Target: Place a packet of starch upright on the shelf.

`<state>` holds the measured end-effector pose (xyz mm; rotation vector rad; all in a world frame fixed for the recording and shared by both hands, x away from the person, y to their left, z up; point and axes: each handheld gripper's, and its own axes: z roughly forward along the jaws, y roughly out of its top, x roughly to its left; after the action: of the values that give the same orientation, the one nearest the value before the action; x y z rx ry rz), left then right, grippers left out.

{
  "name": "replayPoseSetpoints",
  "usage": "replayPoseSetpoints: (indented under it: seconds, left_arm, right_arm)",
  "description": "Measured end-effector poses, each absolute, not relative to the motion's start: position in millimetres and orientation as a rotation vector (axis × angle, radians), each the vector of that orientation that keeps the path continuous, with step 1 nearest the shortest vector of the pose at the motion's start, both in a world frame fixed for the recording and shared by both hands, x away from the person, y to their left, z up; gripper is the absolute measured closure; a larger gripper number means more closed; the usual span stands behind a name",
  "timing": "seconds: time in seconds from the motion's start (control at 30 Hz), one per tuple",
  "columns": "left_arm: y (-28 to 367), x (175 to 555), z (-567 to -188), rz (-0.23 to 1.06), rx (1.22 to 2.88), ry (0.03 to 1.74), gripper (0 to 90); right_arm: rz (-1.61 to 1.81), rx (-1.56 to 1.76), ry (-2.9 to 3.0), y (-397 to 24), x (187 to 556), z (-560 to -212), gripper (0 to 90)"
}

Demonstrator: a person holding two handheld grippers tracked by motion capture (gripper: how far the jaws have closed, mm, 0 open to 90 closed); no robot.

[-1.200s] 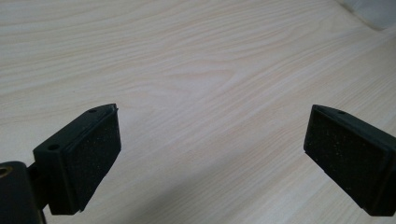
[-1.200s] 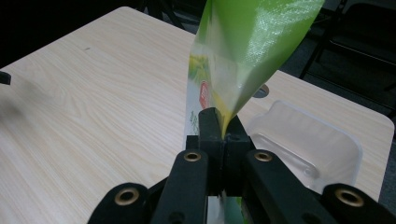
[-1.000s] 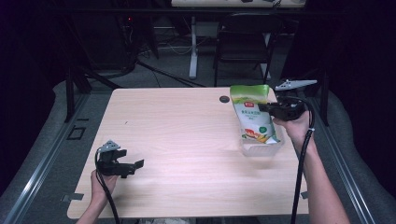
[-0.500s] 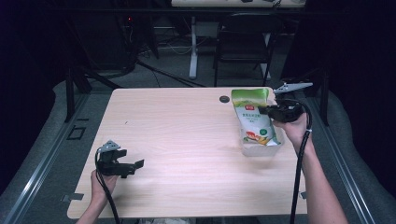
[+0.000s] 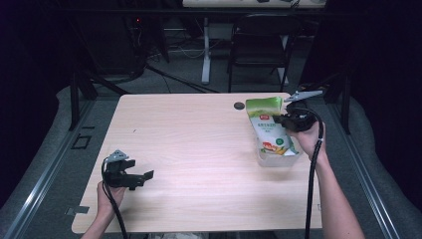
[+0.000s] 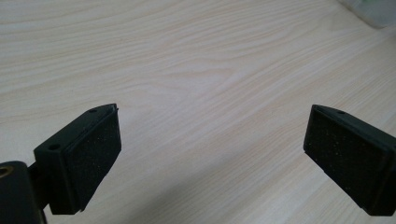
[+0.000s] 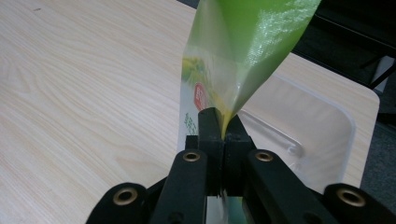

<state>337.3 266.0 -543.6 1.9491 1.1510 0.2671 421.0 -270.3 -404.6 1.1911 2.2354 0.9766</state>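
A green and white snack pouch [image 5: 268,125] stands upright with its bottom inside a clear plastic container [image 5: 278,158] at the table's right side. My right gripper [image 5: 284,121] is shut on the pouch's edge; in the right gripper view the jaws pinch the green film [image 7: 243,51] right above the clear container [image 7: 327,140]. My left gripper [image 5: 142,177] rests near the table's front left corner, held by a hand. Its pads [image 6: 88,158] stand wide apart over bare wood with nothing between them.
A small dark round disc [image 5: 239,105] lies on the light wood table [image 5: 199,149] near its far edge, left of the pouch. A black chair [image 5: 259,45] and desk legs stand beyond the table. Cables trail from both grippers.
The right gripper has sunk a little with the pouch, whose bottom now sits lower in the clear container. The left gripper has stayed in place.
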Motion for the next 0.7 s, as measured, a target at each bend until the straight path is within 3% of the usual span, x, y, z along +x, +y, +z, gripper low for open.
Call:
replayPoseSetpoints:
  seconds: [0.4,0.7]
  left_arm:
    - [266.1,336.5,-543.8,0.258,1.940,1.159,4.1]
    - [265.3,337.2,-543.6,0.263,1.952,1.151,4.1]
  right_arm:
    - [0.919,1.210,2.218,-256.6,428.7,-412.6,88.5]
    - [0.926,1.259,2.204,-270.1,426.8,-421.1,88.4]
